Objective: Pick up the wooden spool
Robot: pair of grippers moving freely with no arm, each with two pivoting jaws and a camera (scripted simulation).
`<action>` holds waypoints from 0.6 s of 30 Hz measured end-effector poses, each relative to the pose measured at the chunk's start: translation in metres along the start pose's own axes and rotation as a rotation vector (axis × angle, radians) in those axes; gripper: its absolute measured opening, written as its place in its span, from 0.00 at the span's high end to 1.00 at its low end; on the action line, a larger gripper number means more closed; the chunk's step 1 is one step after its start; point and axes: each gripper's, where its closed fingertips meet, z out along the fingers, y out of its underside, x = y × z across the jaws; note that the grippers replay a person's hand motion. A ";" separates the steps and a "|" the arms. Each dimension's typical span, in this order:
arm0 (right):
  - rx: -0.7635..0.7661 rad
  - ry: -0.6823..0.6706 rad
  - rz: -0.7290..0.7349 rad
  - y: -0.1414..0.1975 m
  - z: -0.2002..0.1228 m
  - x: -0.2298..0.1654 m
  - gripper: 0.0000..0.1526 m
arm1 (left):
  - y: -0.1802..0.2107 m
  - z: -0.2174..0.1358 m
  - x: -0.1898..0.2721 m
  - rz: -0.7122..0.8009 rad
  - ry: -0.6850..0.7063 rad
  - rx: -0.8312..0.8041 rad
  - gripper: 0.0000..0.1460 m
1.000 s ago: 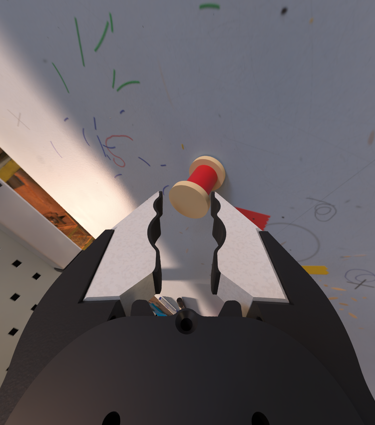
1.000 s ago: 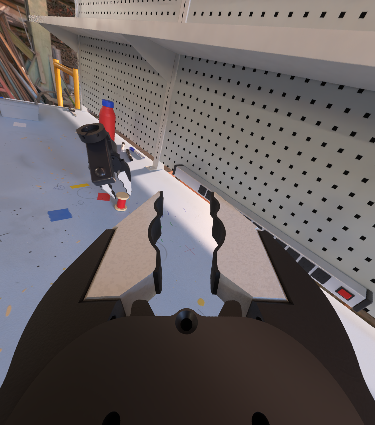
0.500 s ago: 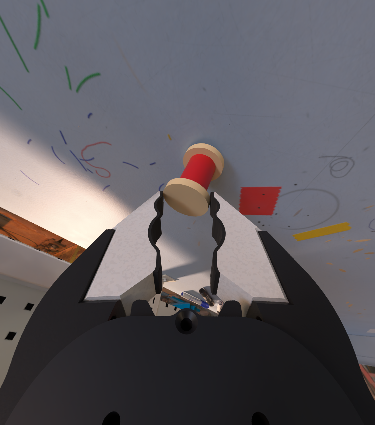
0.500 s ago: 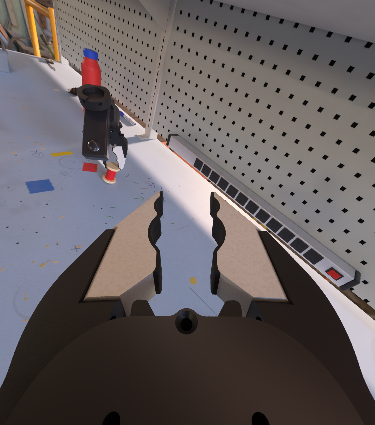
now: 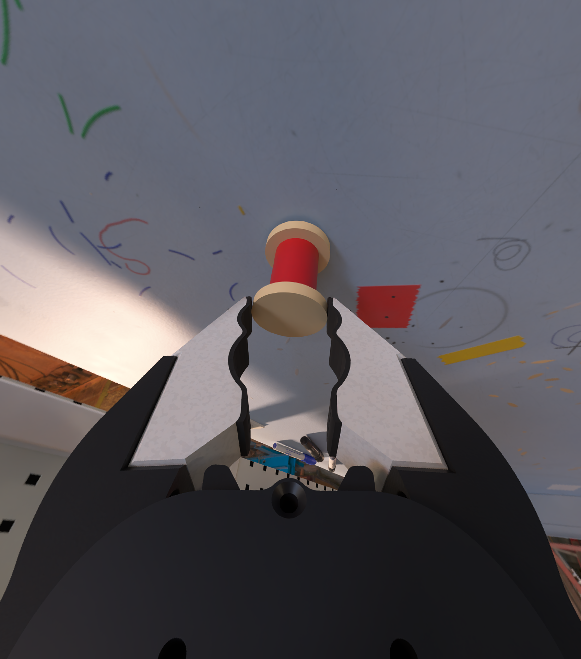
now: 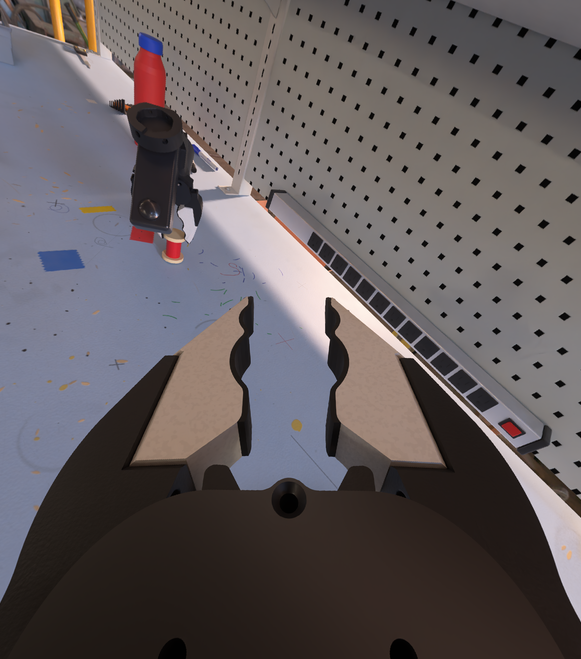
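Note:
The wooden spool (image 5: 294, 264) has pale flanges and red thread. It stands upright on the grey-white table (image 5: 389, 107). My left gripper (image 5: 289, 303) is open and points down over it, with the top flange right between its two fingertips. From the right wrist view the spool (image 6: 174, 248) sits under the left gripper (image 6: 184, 235) in the distance. My right gripper (image 6: 289, 303) is open and empty, held above the table well short of the spool.
A pegboard wall (image 6: 424, 142) with a power strip (image 6: 406, 321) at its foot runs along the table's right side. A red bottle with a blue cap (image 6: 149, 73) and pens (image 6: 205, 160) lie near the wall. Red tape (image 5: 387, 306) lies beside the spool.
My left gripper has come down and squared up over the spool, so the top flange now sits between its fingertips. My right gripper has tilted down and moved closer.

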 end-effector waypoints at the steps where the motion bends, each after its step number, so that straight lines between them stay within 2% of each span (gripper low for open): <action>1: -0.001 -0.002 -0.005 0.000 0.000 0.000 0.74 | 0.001 -0.001 -0.001 -0.009 -0.016 0.003 0.71; 7: 0.010 -0.008 -0.016 -0.003 -0.003 -0.002 0.74 | 0.011 -0.026 -0.004 -0.097 -0.118 0.034 0.71; 13: 0.046 -0.014 -0.015 -0.011 -0.010 -0.003 0.74 | 0.017 -0.078 -0.014 -0.225 -0.275 0.104 0.71; 18: 0.081 -0.022 -0.012 -0.018 -0.016 -0.004 0.74 | 0.016 -0.113 -0.004 -0.291 -0.255 0.131 0.71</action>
